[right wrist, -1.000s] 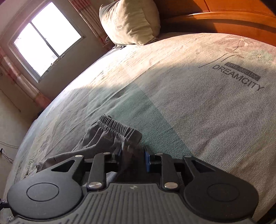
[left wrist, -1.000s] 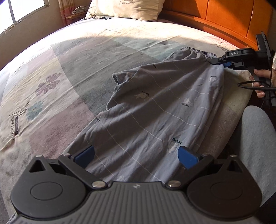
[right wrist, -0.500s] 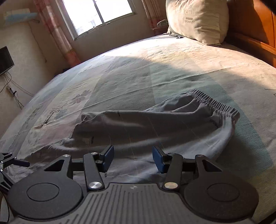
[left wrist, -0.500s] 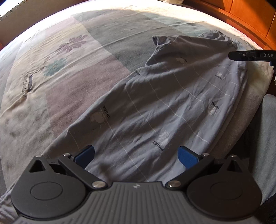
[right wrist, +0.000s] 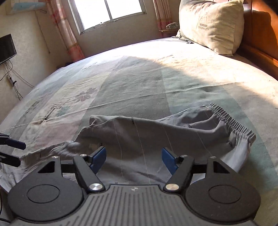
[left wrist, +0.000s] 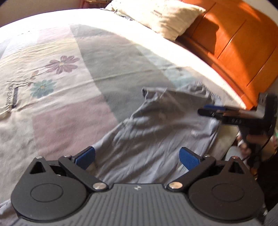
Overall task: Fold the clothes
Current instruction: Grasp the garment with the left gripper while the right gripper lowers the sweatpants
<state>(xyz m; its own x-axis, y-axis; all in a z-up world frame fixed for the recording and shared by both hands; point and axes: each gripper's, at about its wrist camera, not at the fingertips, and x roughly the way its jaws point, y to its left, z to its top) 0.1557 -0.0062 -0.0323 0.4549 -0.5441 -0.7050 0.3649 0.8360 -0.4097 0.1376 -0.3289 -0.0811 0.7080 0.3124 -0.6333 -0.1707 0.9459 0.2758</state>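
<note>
Left claw [left wrist: 137, 156] standing wide, blue pads clear of cloth, gripping nothing. Right claw [right wrist: 133, 160] jaws opening, nothing pinched between pads; cloth lying below gap. Grey pajama pants [right wrist: 156, 137] lying spread along near edge of bed [right wrist: 139, 81], elastic waistband [right wrist: 232, 121] at right in right wrist view, leg end bunched toward left. Pillow [right wrist: 210, 26] leaning against orange wooden headboard [left wrist: 234, 40] at far end. Window [right wrist: 111, 12] showing beyond.

Bed [right wrist: 139, 83] w/ grey pants [right wrist: 156, 139], pillow [right wrist: 212, 24]
</note>
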